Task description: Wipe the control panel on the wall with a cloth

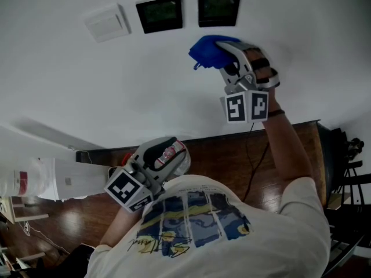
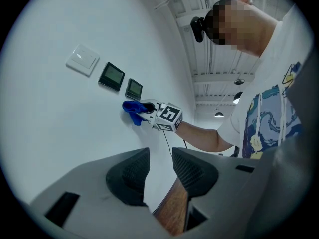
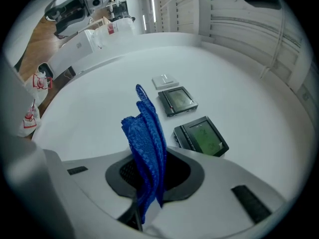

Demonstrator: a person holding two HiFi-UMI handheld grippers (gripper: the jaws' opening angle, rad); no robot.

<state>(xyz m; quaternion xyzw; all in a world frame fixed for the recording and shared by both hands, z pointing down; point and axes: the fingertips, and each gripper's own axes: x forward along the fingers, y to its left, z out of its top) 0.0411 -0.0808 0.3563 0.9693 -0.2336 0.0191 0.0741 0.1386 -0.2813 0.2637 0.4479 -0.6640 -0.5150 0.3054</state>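
Two dark control panels (image 1: 159,14) (image 1: 218,10) sit side by side on the white wall, seen again as the panels (image 3: 177,101) (image 3: 201,136) in the right gripper view. My right gripper (image 1: 227,52) is raised just below the right panel, shut on a folded blue cloth (image 1: 210,52) (image 3: 146,143) that stands up between its jaws, short of the panels. My left gripper (image 1: 174,149) (image 2: 159,171) hangs low near my chest, jaws slightly apart with nothing between them. The left gripper view also shows the cloth (image 2: 131,109) near the wall.
A white light switch (image 1: 106,23) (image 3: 165,80) is on the wall left of the panels. A dark wooden skirting (image 1: 232,146) runs along the wall's base above a wooden floor. A white box-like unit (image 1: 52,178) stands at the left, dark chairs (image 1: 348,178) at the right.
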